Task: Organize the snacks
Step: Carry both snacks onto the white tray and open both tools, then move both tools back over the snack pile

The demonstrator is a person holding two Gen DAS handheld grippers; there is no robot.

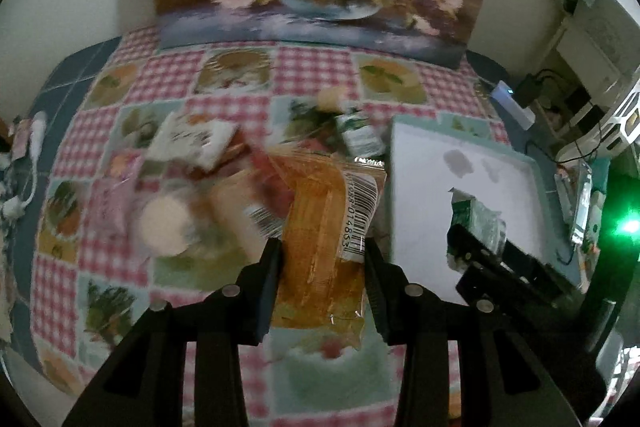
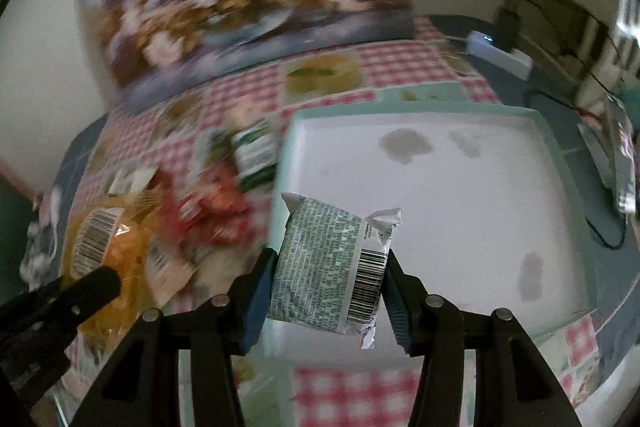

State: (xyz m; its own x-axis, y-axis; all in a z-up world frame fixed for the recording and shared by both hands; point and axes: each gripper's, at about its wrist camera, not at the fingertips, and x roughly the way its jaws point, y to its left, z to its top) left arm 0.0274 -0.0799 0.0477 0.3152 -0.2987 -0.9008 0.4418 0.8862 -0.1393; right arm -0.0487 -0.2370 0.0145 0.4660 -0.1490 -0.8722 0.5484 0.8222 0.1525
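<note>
A heap of snacks [image 1: 208, 183] crowds the checked tablecloth [image 1: 312, 75] left of the white tray [image 2: 460, 187]. The left gripper [image 1: 322, 247] pinches an orange packet [image 1: 320, 227], lengthwise near-to-far. The right gripper [image 2: 332, 267] pinches a green packet [image 2: 332, 263] at the tray's near-left edge.

An orange snack packet [image 1: 324, 227] with a white barcode label hangs lengthwise, raised above the pile of snacks [image 1: 208, 179], just left of the white tray [image 1: 472, 163]. A grey-green printed packet [image 2: 332, 263] with crimped silver ends and a barcode is tilted above the tray's near left corner. A green-and-white packet [image 2: 256, 155] lies beside the tray's left rim. The tray is bare and stained.
</note>
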